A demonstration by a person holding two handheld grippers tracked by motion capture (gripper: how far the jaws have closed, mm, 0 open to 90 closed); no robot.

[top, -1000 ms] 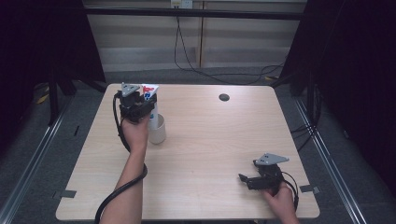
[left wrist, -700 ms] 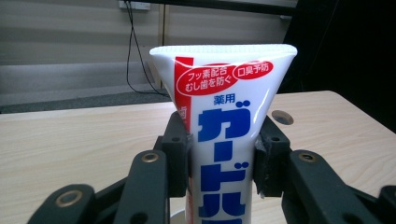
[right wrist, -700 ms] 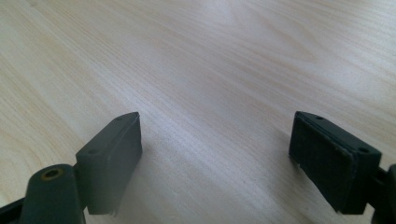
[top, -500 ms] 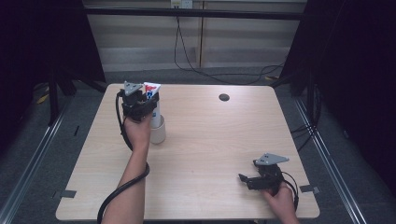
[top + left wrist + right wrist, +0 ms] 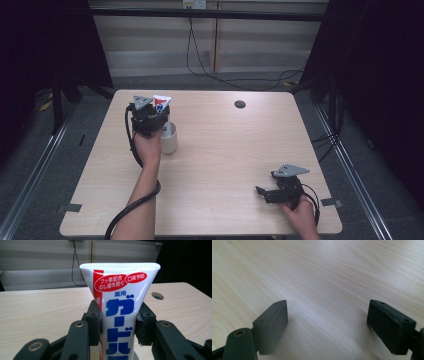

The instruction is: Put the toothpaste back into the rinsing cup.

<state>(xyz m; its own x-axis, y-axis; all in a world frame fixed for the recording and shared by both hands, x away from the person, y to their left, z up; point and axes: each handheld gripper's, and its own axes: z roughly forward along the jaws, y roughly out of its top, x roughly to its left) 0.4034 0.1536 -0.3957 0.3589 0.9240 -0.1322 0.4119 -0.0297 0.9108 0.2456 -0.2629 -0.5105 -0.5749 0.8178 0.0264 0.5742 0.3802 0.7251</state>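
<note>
Over the bench's (image 5: 215, 150) left rear area: left gripper (image 5: 150, 117) pinching a toothpaste tube (image 5: 120, 305), jaws pressed on both sides of its body. Tube upright, flat crimped end up, white with red and blue print. Lower end of the tube sits in or just over a white cup (image 5: 169, 140); can't tell which. Cup stands on the bench just beside the left hand (image 5: 148, 147). Round hole (image 5: 240, 104) in the bench toward the far edge, centre-right. Near right corner: right gripper (image 5: 327, 325) low over bare wood, jaws spread wide, nothing between them.
</note>
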